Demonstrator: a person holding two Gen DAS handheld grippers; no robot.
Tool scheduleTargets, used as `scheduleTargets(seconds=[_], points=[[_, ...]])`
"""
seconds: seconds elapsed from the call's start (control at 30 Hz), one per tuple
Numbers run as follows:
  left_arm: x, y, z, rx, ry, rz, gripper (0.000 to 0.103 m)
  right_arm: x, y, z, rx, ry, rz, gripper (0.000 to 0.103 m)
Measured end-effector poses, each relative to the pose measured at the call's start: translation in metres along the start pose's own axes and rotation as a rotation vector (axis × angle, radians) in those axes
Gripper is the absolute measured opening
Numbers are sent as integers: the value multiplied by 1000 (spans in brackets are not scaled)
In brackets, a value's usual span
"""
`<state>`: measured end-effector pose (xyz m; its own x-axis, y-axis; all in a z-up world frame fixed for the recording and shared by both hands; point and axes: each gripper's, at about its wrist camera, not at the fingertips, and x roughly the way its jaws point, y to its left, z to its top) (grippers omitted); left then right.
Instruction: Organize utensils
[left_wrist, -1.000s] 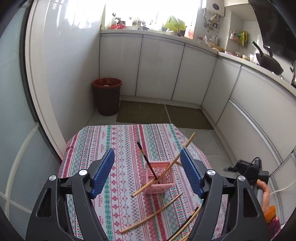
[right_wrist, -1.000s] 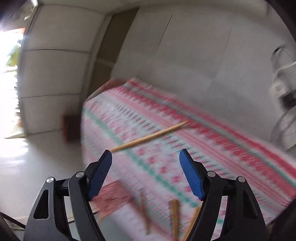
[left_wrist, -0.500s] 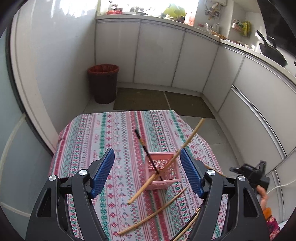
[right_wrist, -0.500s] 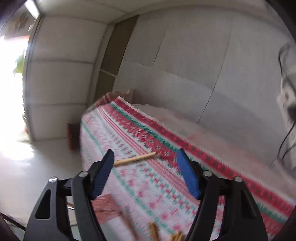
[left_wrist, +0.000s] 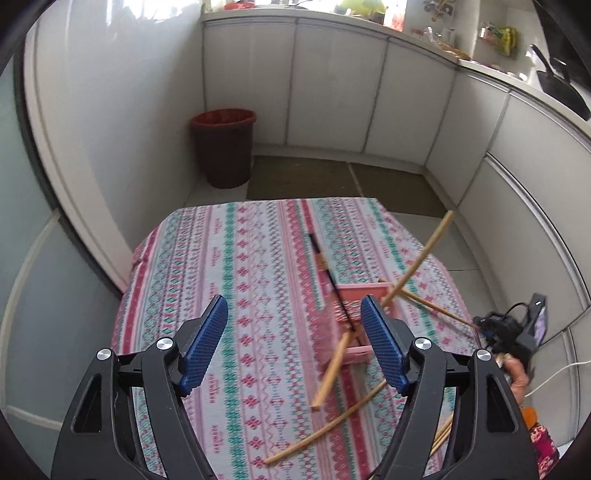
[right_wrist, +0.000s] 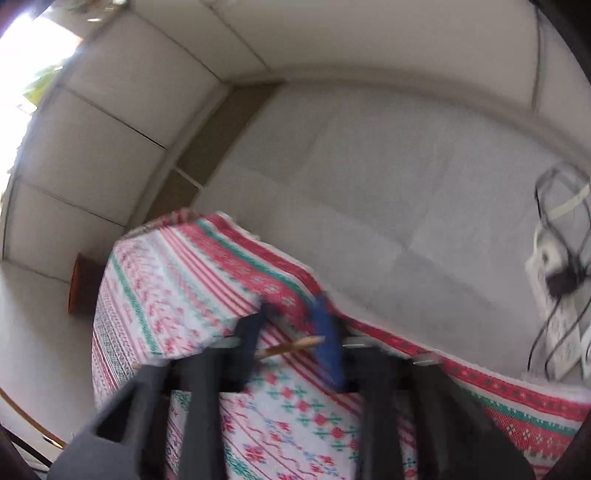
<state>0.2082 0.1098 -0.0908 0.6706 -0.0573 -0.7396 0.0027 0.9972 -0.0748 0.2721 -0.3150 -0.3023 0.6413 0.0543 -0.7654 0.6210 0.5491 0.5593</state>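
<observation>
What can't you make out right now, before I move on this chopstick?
- Right wrist view: motion blur smears the right gripper; whether it pinches the bamboo chopstick is unclear.
- Left wrist view: the left gripper covers part of the pink basket.
- Left wrist view: chopsticks at lower right run behind the gripper arm.

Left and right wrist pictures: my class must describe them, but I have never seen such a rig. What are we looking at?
A person holds a two-finger tool in each hand, and a camera on each looks along its fingers. The left wrist view shows the left gripper, wide open and empty, above a patterned tablecloth. A pink basket stands there with chopsticks leaning in it, and loose chopsticks lie beside it. The blurred right wrist view shows the right gripper with a bamboo chopstick between its fingers. Whether it is gripped is unclear.
</observation>
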Motion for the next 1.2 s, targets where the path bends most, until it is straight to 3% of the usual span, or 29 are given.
scheduleTargets(seconds=[0.17, 0.33, 0.57, 0.9, 1.2], points=[[-10, 15, -1, -27, -9, 14, 71, -23, 2, 12, 44, 34, 138, 6], [-27, 7, 3, -16, -42, -8, 71, -54, 10, 20, 11, 36, 213, 5], [-52, 2, 5, -8, -96, -29, 71, -101, 52, 15, -117, -18, 299, 4], [-68, 27, 8, -54, -128, -17, 71, -163, 135, -14, -443, -148, 295, 3], [-89, 30, 9, -56, -153, -39, 71, -197, 156, -36, -612, -82, 253, 3]])
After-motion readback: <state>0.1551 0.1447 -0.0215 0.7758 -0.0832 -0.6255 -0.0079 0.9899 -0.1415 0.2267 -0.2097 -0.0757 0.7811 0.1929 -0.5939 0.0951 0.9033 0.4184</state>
